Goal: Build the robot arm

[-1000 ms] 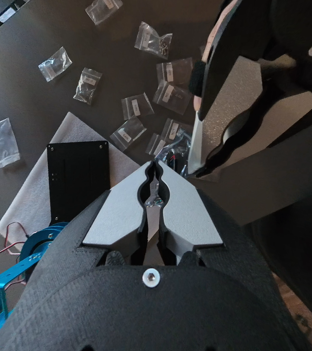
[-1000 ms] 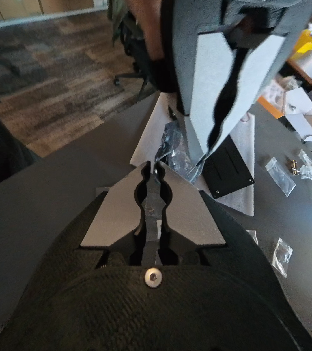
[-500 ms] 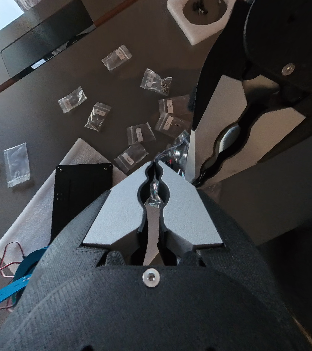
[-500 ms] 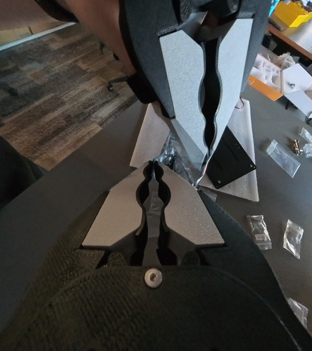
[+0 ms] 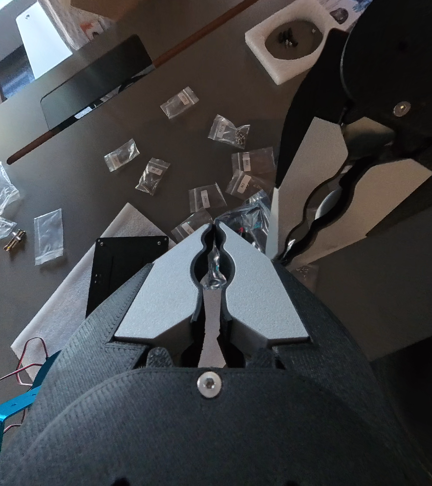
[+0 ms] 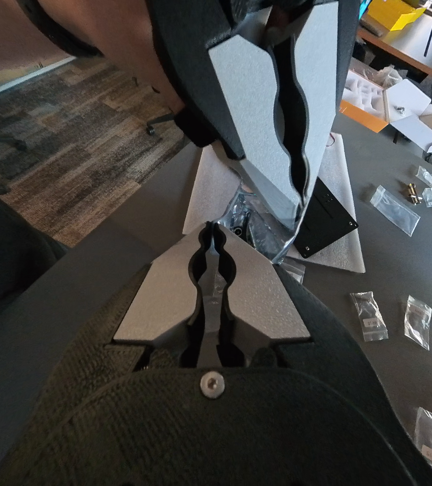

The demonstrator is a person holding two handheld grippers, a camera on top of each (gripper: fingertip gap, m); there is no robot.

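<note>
**Left tongs** [image 5: 214, 227]: clenched. A crumpled strip of the shiny plastic bag [image 5: 251, 218] shows in the round hollow between the pads, so the pinch is on film only, not on the contents.

**Right tongs** [image 6: 211, 227]: clenched on another edge of the same bag. Translucent film shows in the gap behind the tips. In the left wrist view these tongs come in from the right and above, tips close beside the left tongs.

**Shiny plastic bag**: hangs between the two sets of tips, just ahead of both and lifted off the bench [image 5: 78, 184]. Dark parts and thin wires sit inside. How far off the surface it hangs cannot be told.

**Grip, judged**: both holds are on slippery film near the edge. The clench looks sound, but the weight hangs below the pinch points, so even pressure on both sides matters.

**Beyond the left tongs**: many small zip bags [image 5: 207, 197] scattered on the bench, and a white foam block [image 5: 283, 71] farther off.

**Left of the left tongs**: black plate [image 5: 120, 263] lying on a white foam sheet [image 5: 135, 223], with brass spacers [image 5: 14, 239] farther left.

**Near left, beside the tongs' body**: blue metal frame [image 5: 12, 402] with red and black wires.
</note>
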